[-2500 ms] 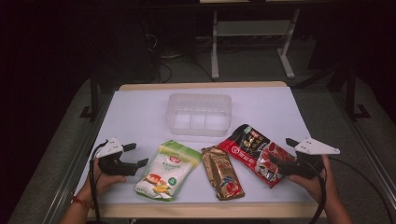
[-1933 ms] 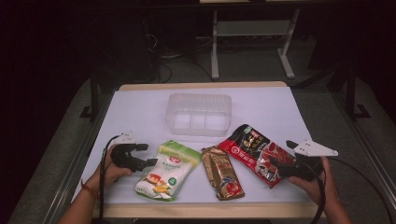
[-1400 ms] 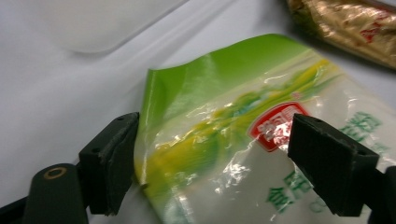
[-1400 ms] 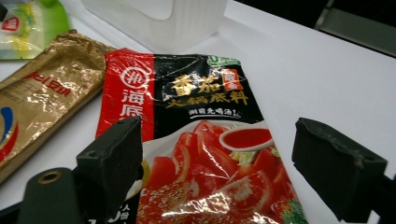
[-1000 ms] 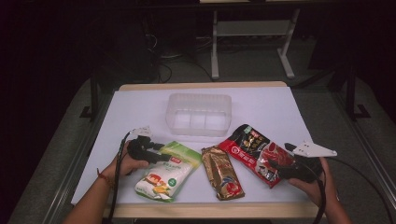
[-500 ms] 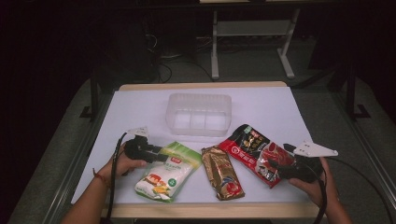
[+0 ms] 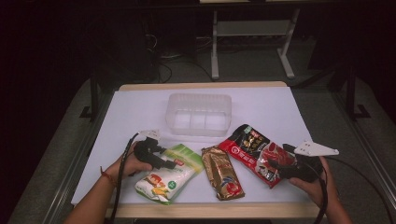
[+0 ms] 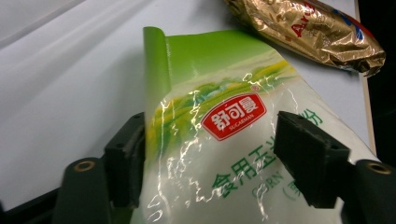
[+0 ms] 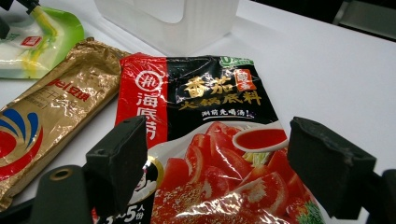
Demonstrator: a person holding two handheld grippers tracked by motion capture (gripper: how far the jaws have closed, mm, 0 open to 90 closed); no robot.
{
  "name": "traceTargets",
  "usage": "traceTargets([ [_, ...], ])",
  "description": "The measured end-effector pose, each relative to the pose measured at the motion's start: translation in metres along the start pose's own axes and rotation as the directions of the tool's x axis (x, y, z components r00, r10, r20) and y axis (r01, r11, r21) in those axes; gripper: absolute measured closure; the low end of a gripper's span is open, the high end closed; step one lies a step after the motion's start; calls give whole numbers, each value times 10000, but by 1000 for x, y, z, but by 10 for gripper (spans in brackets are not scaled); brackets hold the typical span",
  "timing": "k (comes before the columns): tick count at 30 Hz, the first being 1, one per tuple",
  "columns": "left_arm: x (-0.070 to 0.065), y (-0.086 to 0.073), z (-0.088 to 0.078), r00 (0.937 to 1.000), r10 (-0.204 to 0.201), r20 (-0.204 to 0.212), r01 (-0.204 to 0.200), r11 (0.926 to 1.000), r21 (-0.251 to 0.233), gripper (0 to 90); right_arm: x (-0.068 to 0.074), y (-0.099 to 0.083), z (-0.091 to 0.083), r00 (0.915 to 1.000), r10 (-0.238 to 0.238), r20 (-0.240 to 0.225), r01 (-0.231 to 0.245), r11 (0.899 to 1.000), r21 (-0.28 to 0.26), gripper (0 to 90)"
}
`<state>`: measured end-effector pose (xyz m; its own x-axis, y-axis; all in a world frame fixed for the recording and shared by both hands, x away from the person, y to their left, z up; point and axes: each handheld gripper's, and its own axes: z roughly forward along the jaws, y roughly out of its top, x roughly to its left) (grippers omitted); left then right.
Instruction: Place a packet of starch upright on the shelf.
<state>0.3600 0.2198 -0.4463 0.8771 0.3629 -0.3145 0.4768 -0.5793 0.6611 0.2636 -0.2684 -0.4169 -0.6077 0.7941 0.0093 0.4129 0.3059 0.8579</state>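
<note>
Left gripper (image 8: 208, 154) fingers are spread wide astride the green pouch (image 7: 168, 172) at 7 o'clock on the worktop (image 7: 140, 112). Right gripper (image 9: 233, 163) fingers are spread wide astride the red packet (image 7: 257, 151) at 4 o'clock.

The left gripper (image 7: 161, 158) has moved onto the green pouch (image 7: 169, 174).

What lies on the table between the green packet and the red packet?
A gold packet lies between the green packet and the red packet, seen best in the high view.
</note>
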Motion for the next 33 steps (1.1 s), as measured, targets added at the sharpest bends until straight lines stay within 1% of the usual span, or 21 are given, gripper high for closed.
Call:
traceTargets([
  [1, -1, 0, 1, 9998, 66, -199, -67, 10000, -26, 349, 0, 0, 0, 10000, 59, -56, -59, 10000, 1, 198],
  [3, -4, 0, 2, 9983, 143, -561, -146, 9999, -47, 417, 0, 0, 0, 10000, 52, -67, -52, 10000, 5, 198],
  [4, -6, 0, 2, 9958, 216, -886, -222, 9997, -62, 478, -1, 0, 0, 9999, 76, -82, -76, 10000, -14, 198],
  [5, -8, 0, 3, 9937, 332, -1069, -339, 9994, -49, 562, -2, 0, 0, 9998, 145, -136, -146, 9999, -77, 199],
  [6, -10, 0, 4, 9911, 384, -1275, -395, 9992, -59, 611, -2, 0, 0, 9998, 170, -136, -171, 9998, -70, 199],
  [7, -12, -1, 4, 9869, 410, -1559, -427, 9991, -76, 611, -2, 0, 0, 9998, 170, -136, -171, 9998, -70, 199],
  [8, -14, -1, 5, 9841, 489, -1706, -513, 9986, -98, 678, -2, 0, 0, 9998, 157, -121, -158, 9999, -62, 199],
  [10, -15, -2, 5, 9811, 574, -1848, -615, 9980, -165, 744, -3, 0, 0, 9997, 152, -190, -153, 9999, -67, 200],
  [12, -14, -4, 5, 9821, 478, -1821, -546, 9980, -327, 857, -3, 0, 0, 9998, 131, -169, -133, 9999, -74, 201],
  [14, -13, -5, 5, 9840, 440, -1728, -531, 9974, -485, 883, -3, 1, 0, 9996, 186, -216, -188, 9998, -114, 203],
  [16, -13, -5, 2, 9872, 424, -1537, -529, 9965, -652, 893, -4, 1, -1, 9995, 182, -244, -186, 9997, -146, 203],
  [17, -12, -5, 1, 9899, 305, -1382, -409, 9965, -730, 893, -4, 1, -1, 9996, 188, -214, -192, 9997, -152, 204],
  [18, -12, -5, -1, 9909, 291, -1317, -406, 9955, -855, 894, -4, 1, -1, 9995, 216, -217, -219, 9996, -156, 204],
  [20, -11, -5, -2, 9910, 405, -1274, -515, 9951, -845, 895, -5, 0, -1, 9995, 236, -219, -240, 9996, -176, 205],
  [22, -10, -6, -3, 9911, 459, -1249, -581, 9937, -962, 897, -5, 0, -1, 9995, 235, -204, -239, 9996, -175, 205],
  [24, -11, -5, -6, 9873, 484, -1511, -648, 9922, -1061, 897, -4, 1, -1, 9995, 236, -198, -239, 9996, -179, 205],
  [25, -11, -5, -8, 9885, 485, -1430, -654, 9911, -1161, 897, -4, 1, -1, 9995, 236, -198, -239, 9996, -179, 205],
  [28, -10, -7, -17, 9890, 399, -1422, -633, 9845, -1634, 898, -4, 1, -2, 9996, 228, -189, -232, 9995, -202, 204],
  [31, -9, -10, -28, 9920, 181, -1249, -462, 9731, -2256, 898, -5, 0, -1, 9995, 262, -190, -266, 9994, -229, 205],
  [32, -9, -10, -32, 9915, 112, -1295, -420, 9704, -2377, 898, -5, 0, -1, 9995, 276, -174, -280, 9993, -231, 205],
  [33, -10, -11, -36, 9888, 164, -1481, -526, 9684, -2437, 898, -5, 0, -1, 9994, 290, -181, -294, 9993, -243, 205],
])
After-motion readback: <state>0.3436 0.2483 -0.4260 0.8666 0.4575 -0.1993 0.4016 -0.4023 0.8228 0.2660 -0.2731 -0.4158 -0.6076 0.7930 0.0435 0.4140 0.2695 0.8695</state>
